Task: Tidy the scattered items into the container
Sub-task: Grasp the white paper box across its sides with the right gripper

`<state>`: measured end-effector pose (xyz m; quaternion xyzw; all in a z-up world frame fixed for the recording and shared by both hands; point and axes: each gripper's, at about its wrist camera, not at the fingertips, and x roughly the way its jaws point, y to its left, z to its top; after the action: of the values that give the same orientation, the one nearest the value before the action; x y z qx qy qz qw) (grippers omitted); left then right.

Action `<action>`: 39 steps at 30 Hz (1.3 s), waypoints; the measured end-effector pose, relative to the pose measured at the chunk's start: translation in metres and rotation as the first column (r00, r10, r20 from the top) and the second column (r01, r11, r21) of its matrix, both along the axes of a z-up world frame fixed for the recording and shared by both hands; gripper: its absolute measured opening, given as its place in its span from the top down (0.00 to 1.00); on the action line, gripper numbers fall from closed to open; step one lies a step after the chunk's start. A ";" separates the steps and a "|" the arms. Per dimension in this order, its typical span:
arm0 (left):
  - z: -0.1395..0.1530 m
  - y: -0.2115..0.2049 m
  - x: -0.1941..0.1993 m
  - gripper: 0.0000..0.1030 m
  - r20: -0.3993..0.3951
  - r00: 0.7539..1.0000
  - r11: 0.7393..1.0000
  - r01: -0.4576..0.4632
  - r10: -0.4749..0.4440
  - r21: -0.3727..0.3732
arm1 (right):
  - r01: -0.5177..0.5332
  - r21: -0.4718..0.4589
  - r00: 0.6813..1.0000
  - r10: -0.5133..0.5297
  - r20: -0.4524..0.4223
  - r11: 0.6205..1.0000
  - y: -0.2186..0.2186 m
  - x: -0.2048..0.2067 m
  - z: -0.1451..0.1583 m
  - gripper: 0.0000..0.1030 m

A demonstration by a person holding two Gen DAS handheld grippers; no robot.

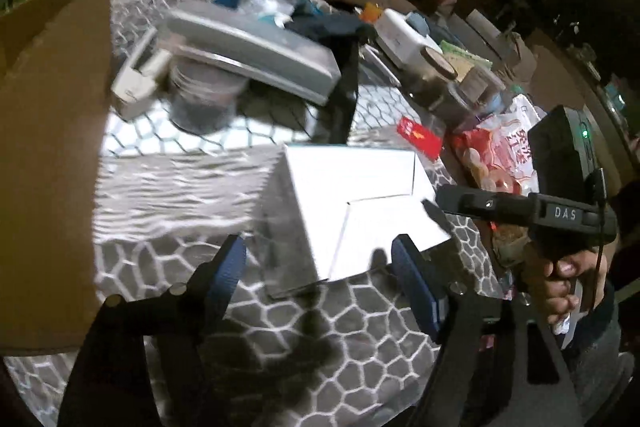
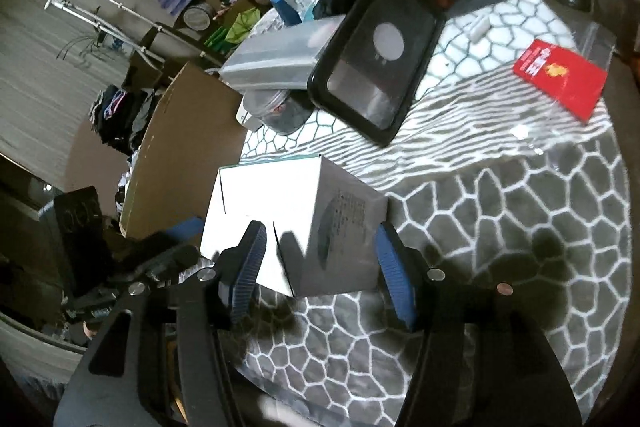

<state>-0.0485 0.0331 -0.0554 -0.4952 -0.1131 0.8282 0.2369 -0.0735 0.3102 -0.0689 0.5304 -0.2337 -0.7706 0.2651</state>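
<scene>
On the worktop, risks from this moment:

Worktop: patterned grey-and-white cover, crowded with loose things.

White carton: small white box, standing on the cover, one corner toward both cameras, printed grey side to the right in the right wrist view.

Left hand-held gripper: spread wide, holding nothing, blue pads either side of the carton's near corner, apparently not touching.

Right hand-held gripper: also wide and empty, straddling the carton's lower part; contact cannot be told.

Container: brown cardboard box, its wall just left of the carton, flap raised.

Crowding risk: both tools aimed at one carton; likely clash of fingers if both close, or a shove skidding it across the cover.

Grip risk: corner-on approach; pads closing across a corner rather than flat faces could twist the carton out or crush its thin card.

Flap risk: raised cardboard flap between carton and opening; a low carry might catch its edge and tip the load.

Neighbours: black-framed case leaning on a grey flat box over a clear jar; a stack judged unsteady, prone to slide if bumped.

Other strays: red packet, well apart at the right, still outside the container.

Blur: far pile smeared in the left wrist view; finer detail unreadable.
</scene>
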 end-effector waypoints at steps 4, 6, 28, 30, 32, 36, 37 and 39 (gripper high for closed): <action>-0.010 0.002 -0.012 0.27 0.044 0.999 0.997 -0.007 0.003 0.077 | 0.007 -0.063 0.999 -0.005 0.035 0.998 -0.003 -0.006 -0.012 0.47; -0.012 0.002 -0.017 0.27 0.048 0.999 0.995 -0.013 0.009 0.101 | 0.015 -0.100 0.999 -0.010 0.053 0.995 -0.003 -0.008 -0.019 0.47; -0.010 0.015 -0.019 0.32 0.005 1.000 0.999 -0.015 0.015 0.032 | 0.010 -0.024 1.000 -0.010 -0.025 1.000 -0.021 -0.003 -0.012 0.54; -0.008 0.014 -0.017 0.34 -0.003 1.000 1.000 -0.014 0.015 0.022 | 0.010 -0.015 0.999 -0.011 -0.035 1.000 -0.020 -0.001 -0.009 0.56; -0.007 0.013 -0.017 0.35 -0.003 1.000 1.000 -0.014 0.014 0.016 | 0.011 -0.015 0.999 -0.012 -0.037 1.000 -0.018 -0.001 -0.008 0.57; -0.007 0.010 -0.019 0.36 0.031 0.999 1.000 -0.007 0.007 0.013 | 0.000 -0.015 1.000 -0.001 -0.030 1.000 -0.017 -0.001 -0.007 0.58; -0.008 0.008 -0.022 0.36 0.057 0.998 1.000 -0.009 0.007 0.021 | -0.004 -0.024 1.000 0.003 -0.018 1.000 -0.015 -0.002 -0.008 0.58; -0.011 0.005 -0.025 0.36 0.093 0.996 0.999 0.002 -0.005 0.036 | -0.005 -0.054 1.000 0.006 0.025 0.999 -0.014 -0.005 -0.012 0.52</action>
<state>-0.0731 0.0378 -0.0661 -0.5289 -0.1379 0.8018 0.2416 -0.0780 0.2959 -0.0805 0.5334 -0.2563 -0.7565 0.2784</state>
